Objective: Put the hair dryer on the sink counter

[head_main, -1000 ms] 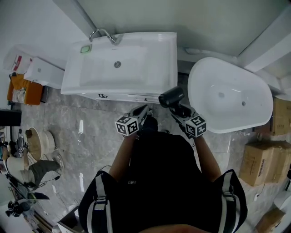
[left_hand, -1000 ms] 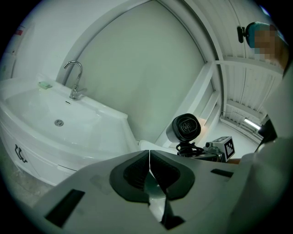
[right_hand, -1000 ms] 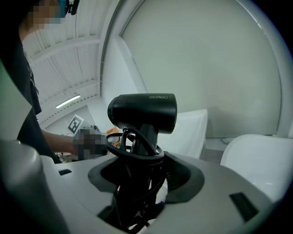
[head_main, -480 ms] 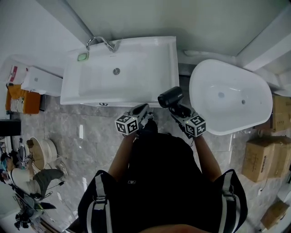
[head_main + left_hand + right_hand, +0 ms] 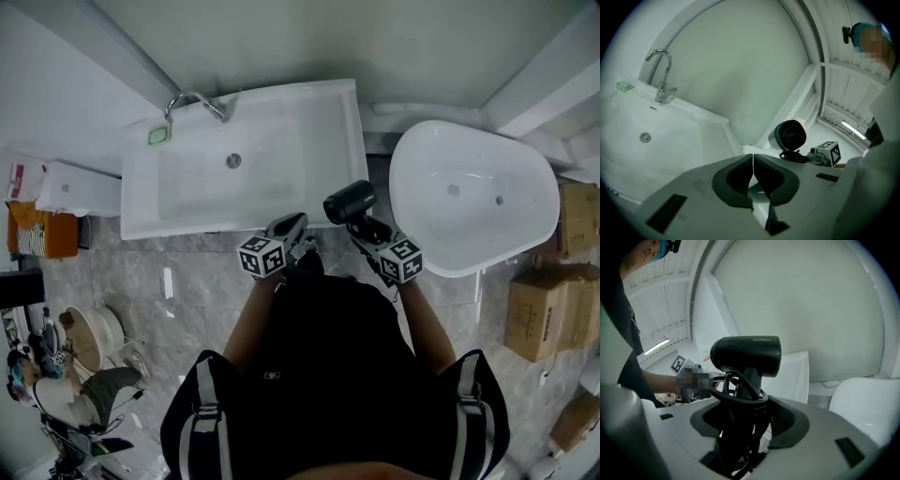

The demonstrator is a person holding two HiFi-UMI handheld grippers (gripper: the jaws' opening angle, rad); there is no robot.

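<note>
Two tools were held out in front of a person in a black top, seen from above over a grey marble floor. The right tool was clenched on the black hair dryer. In the right gripper view its jaws stood wide apart, one on each side of the dryer's handle, which had its black cord looped around it. The dryer stood upright in that grip, its barrel lying level above the jaws, with print on its side too small to read. From the head view the barrel showed at the front right corner of the white table, in the gap between that table and the white bathtub. It was carried by the tool and was not resting on the table.

The left tool sat just beside it, to the left, near the table's front edge. In the left gripper view its jaws met in a thin line with nothing between them, and the dryer's round end showed beyond them to the right.

The sink was sunk into the table. It had a drain in its middle, a curved chrome faucet at the back left, and a small green item beside the faucet. Cardboard boxes stood on the floor well to the right.
</note>
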